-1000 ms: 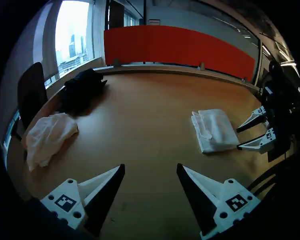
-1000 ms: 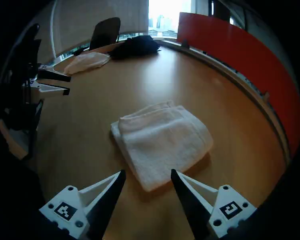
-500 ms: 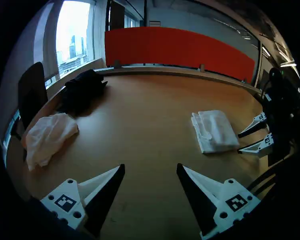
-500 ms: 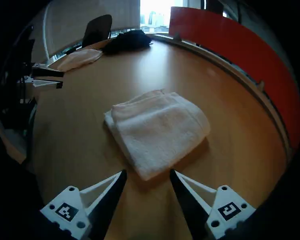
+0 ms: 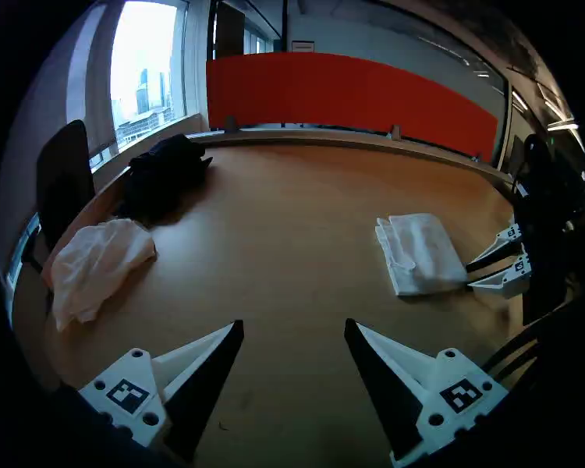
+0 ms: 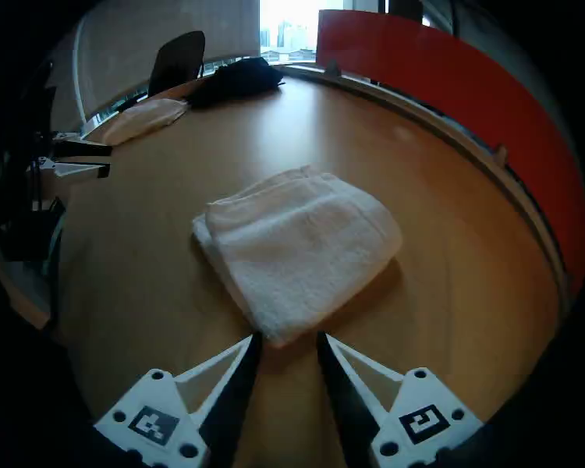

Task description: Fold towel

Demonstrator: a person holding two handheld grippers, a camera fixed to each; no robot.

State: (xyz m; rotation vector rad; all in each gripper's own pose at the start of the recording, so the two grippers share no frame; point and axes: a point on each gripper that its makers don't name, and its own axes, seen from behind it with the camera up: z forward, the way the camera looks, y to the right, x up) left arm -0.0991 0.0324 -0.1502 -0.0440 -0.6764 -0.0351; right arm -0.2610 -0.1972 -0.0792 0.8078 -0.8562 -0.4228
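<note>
White terry towel, folded thick and rectangular, is lying on the smooth wooden table just ahead of the right gripper, fingers standing slightly apart; the left gripper is hovering wide apart.

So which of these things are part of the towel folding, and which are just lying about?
Part of the job: folded towel, its corner at the right gripper; crumpled towel, probably next in line; left gripper, open over the table.
Lying about: black bundle; chair; red screen.
</note>
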